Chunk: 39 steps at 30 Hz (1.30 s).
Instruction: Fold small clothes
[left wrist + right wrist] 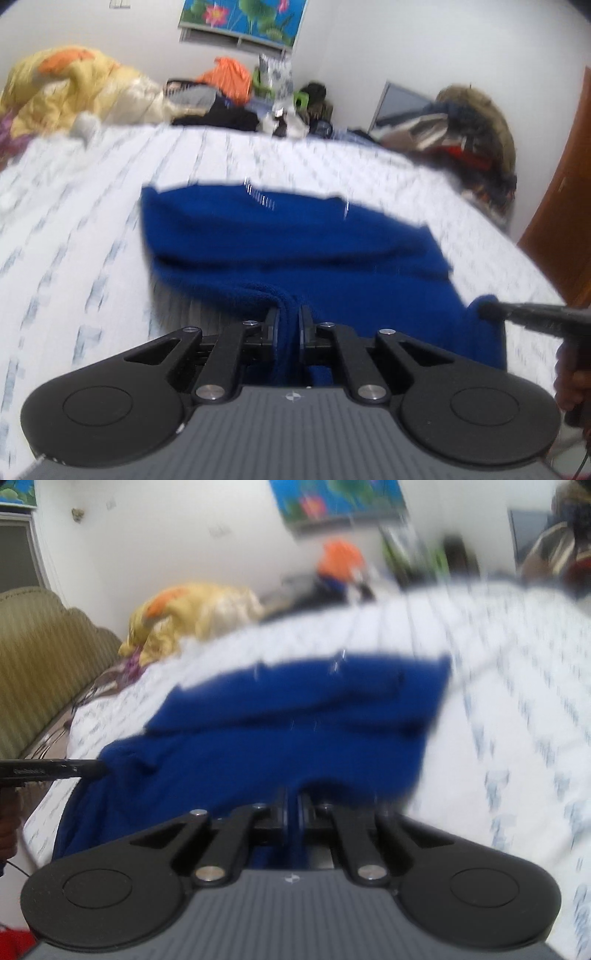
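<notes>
left wrist view: left hand-held gripper (287, 321) pinched on the near hem of the blue garment (288, 243).
right wrist view: right hand-held gripper (291, 805) clamped on the same hem.
garment: spread mid-bed (74, 229), near edge lifted.
risk: thick fleece may slip free; uneven lifting would skew the fold.

1. Garment (295, 243): solid royal blue.
2. Bed sheet (74, 221): white, rows of faint grey-blue print.
3. Quilt (74, 88), upper left: yellow and orange.
4. Wall picture (243, 18): blue, pink flowers, green leaves.
</notes>
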Each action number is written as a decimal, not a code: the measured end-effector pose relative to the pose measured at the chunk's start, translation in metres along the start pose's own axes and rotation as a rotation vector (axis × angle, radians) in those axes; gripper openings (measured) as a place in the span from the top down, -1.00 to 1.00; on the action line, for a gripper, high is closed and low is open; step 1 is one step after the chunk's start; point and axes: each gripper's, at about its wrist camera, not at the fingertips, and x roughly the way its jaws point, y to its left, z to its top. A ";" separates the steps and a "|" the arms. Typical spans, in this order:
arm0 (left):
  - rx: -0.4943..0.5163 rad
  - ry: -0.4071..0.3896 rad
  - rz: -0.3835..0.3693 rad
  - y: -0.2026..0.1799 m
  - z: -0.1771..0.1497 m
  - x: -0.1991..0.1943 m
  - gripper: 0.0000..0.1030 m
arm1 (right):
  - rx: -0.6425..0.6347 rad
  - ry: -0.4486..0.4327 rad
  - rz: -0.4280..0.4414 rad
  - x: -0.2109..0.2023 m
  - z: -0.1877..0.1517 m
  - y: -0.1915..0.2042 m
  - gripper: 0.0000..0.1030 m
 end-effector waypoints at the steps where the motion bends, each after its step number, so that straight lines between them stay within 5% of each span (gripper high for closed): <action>1: 0.007 -0.018 0.011 -0.001 0.005 0.006 0.81 | -0.012 -0.015 -0.023 0.005 0.006 -0.002 0.90; 7: 0.011 -0.014 0.108 0.004 0.028 0.061 0.80 | -0.080 -0.053 -0.201 0.044 0.035 -0.020 0.90; 11: 0.011 0.035 0.133 0.014 0.030 0.084 0.75 | -0.026 -0.025 -0.216 0.066 0.043 -0.036 0.90; 12: 0.000 0.032 0.145 0.018 0.029 0.082 0.62 | 0.000 -0.011 -0.212 0.070 0.044 -0.038 0.88; 15: -0.035 0.009 0.149 0.029 0.025 0.068 -0.35 | 0.009 0.014 -0.220 0.067 0.039 -0.035 0.77; 16: -0.045 -0.010 0.146 0.033 0.023 0.063 -0.50 | 0.000 0.014 -0.229 0.064 0.037 -0.033 0.70; 18: -0.038 -0.036 0.157 0.036 0.019 0.051 -0.51 | -0.004 0.015 -0.242 0.058 0.030 -0.031 -0.01; 20: -0.032 -0.039 0.188 0.039 0.015 0.041 -0.50 | -0.008 0.002 -0.242 0.051 0.022 -0.030 -0.40; 25: -0.059 0.041 0.168 0.054 -0.001 0.024 -0.17 | 0.000 0.035 -0.220 0.029 0.006 -0.026 -0.37; 31: 0.004 0.115 0.126 0.050 -0.034 0.013 -0.11 | 0.002 0.101 -0.169 0.007 -0.021 -0.014 -0.37; 39: 0.049 0.106 0.129 0.036 -0.052 0.014 -0.10 | 0.037 0.156 -0.133 -0.002 -0.041 0.000 -0.30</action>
